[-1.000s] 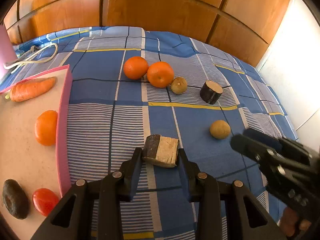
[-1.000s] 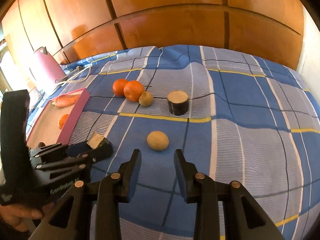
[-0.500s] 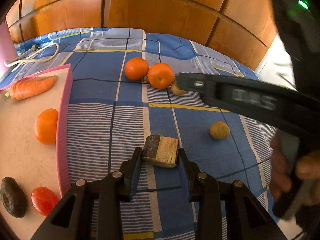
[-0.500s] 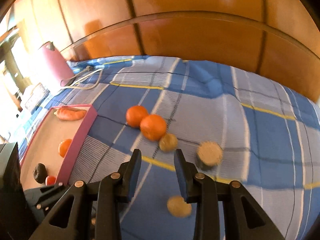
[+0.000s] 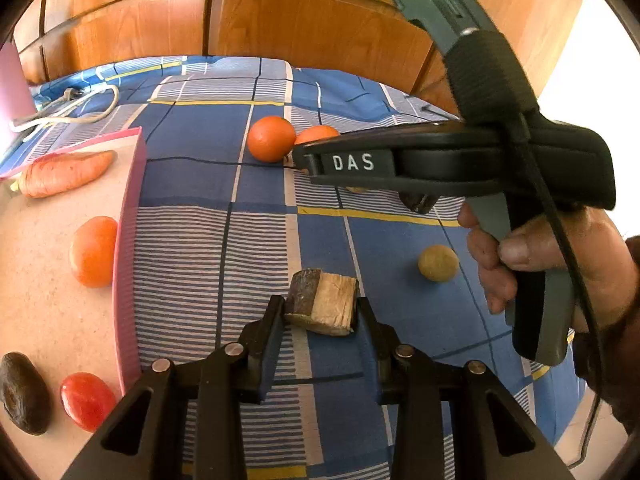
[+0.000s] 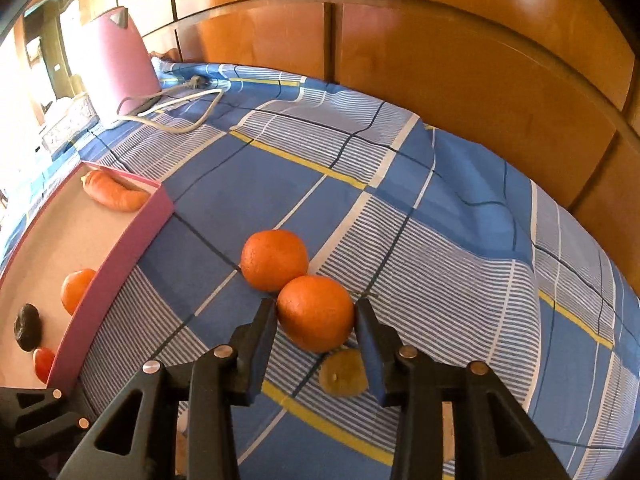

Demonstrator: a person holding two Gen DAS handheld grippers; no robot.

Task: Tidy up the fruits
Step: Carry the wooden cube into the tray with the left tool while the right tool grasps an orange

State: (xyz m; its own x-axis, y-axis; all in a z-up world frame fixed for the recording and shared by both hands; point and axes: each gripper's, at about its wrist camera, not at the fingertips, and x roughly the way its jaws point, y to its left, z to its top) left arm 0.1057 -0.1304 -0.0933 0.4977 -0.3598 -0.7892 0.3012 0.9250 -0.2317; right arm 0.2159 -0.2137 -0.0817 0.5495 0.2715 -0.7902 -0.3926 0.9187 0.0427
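Note:
My left gripper (image 5: pixel 320 314) is shut on a brown and tan wooden block (image 5: pixel 324 306) low over the blue checked bedspread. My right gripper (image 6: pixel 315 312) reaches across the left wrist view, held by a hand (image 5: pixel 560 256). Its jaws are opening, and the nearer of two oranges (image 6: pixel 316 312) lies between its fingertips without being gripped. The second orange (image 6: pixel 274 260) touches it from behind. A small brownish fruit (image 6: pixel 344 372) lies just below. A round tan fruit (image 5: pixel 438 263) sits to the right of the block.
A pink tray (image 5: pixel 128 240) at the left holds a carrot (image 5: pixel 64 174), an orange (image 5: pixel 94 252), a tomato (image 5: pixel 86 400) and a dark avocado (image 5: pixel 24 392). A pink kettle (image 6: pixel 116 60) with its cord (image 6: pixel 176 116) stands at the far left. A wooden headboard (image 6: pixel 440 60) bounds the back.
My right gripper swung from the round tan fruit over to the two oranges and its jaws widened. It now crosses the left wrist view. The left gripper and its block stayed put.

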